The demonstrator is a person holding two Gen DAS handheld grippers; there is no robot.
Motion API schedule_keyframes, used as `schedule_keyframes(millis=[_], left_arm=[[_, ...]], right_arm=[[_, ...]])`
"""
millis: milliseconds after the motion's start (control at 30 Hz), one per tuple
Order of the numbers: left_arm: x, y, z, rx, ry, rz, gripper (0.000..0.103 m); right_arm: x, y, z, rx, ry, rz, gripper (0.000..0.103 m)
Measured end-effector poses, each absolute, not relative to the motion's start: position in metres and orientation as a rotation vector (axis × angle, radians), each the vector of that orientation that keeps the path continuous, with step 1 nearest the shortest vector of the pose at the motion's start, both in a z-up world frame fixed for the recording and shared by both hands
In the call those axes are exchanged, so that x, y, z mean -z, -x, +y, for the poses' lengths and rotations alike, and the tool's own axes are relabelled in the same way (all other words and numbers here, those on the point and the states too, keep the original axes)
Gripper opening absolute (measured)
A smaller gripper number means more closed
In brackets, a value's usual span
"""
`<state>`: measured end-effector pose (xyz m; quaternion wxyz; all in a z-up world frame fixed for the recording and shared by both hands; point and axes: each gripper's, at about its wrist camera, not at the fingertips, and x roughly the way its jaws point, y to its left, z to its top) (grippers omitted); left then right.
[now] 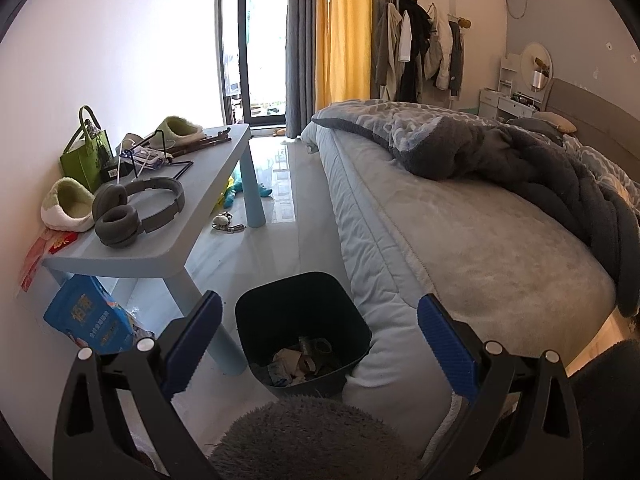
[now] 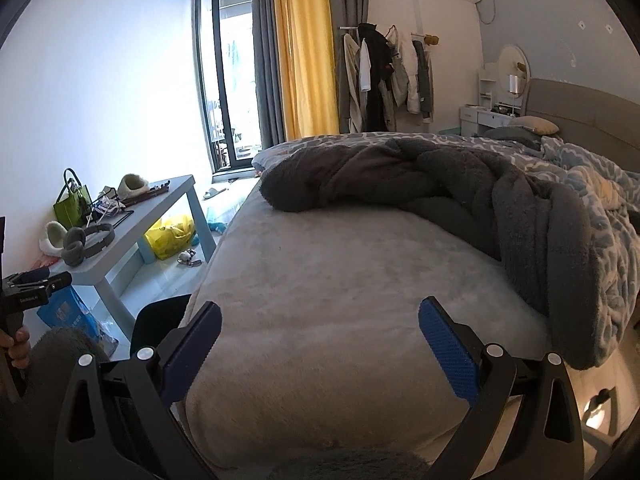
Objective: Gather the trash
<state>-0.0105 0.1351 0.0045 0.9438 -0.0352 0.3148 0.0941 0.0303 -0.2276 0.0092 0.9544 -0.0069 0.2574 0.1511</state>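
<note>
Trash bin (image 1: 304,328), dark and part-filled with crumpled scraps, stands on the floor between the blue table (image 1: 168,216) and the bed (image 1: 460,240). Left gripper (image 1: 320,328) hovers spread and empty above it; right gripper (image 2: 320,332) spread and empty over the bed. Judged step: seeking further trash; next move requires locating a piece, none being evident on the bed.

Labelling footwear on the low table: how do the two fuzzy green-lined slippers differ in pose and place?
The near fuzzy white slipper with pale green lining sits at the table's close end, its opening turned toward the camera, beside the grey over-ear headphones. The far fuzzy slipper with green lining sits at the window end, seen side-on, past the green tote bag. Both rest on the light blue plastic table and look like one pair.
</note>
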Motion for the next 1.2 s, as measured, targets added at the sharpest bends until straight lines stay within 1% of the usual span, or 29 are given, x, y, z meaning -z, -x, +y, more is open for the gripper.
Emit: schedule_keyframes(millis=[1200], left_arm=[[-0.0046, 0.0107, 0.1343, -0.189, 0.076, 0.643, 0.1]], right_arm=[[-0.0081, -0.0299, -0.2233, -0.302, 0.018, 0.535, 0.1]])
